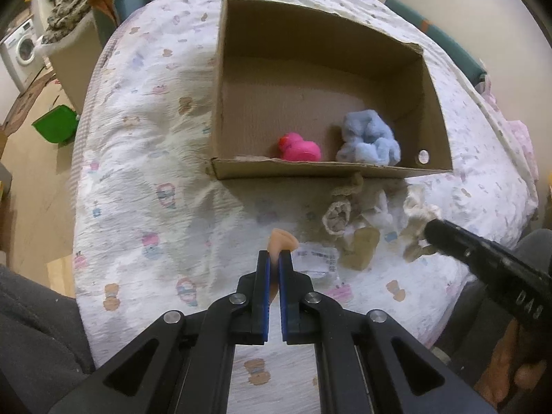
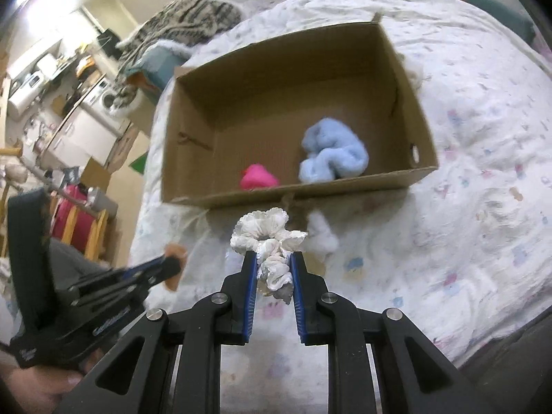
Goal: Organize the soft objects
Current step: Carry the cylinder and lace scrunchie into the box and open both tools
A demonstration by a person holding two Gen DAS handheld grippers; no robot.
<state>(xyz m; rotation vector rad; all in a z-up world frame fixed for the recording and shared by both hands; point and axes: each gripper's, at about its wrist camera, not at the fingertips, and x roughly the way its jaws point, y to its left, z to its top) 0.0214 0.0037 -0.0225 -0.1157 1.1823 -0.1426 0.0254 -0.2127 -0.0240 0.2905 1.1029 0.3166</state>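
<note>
The right gripper (image 2: 273,269) is pinching a frilly white fabric scrunchie (image 2: 265,234); the left gripper (image 1: 275,258) is squeezing a small peach-coloured soft toy (image 1: 283,239). Both should be clearing the brown cardboard box's (image 2: 348,189) near wall before releasing.

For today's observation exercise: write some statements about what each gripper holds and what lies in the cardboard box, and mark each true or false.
1. The left gripper is shut on a peach soft piece. True.
2. The right gripper is empty. False: it is shut on a white frilly scrunchie.
3. The cardboard box holds a pink toy and a light blue fluffy cloth. True.
4. The box stands on a bare wooden floor. False: it rests on a printed white quilt.
</note>
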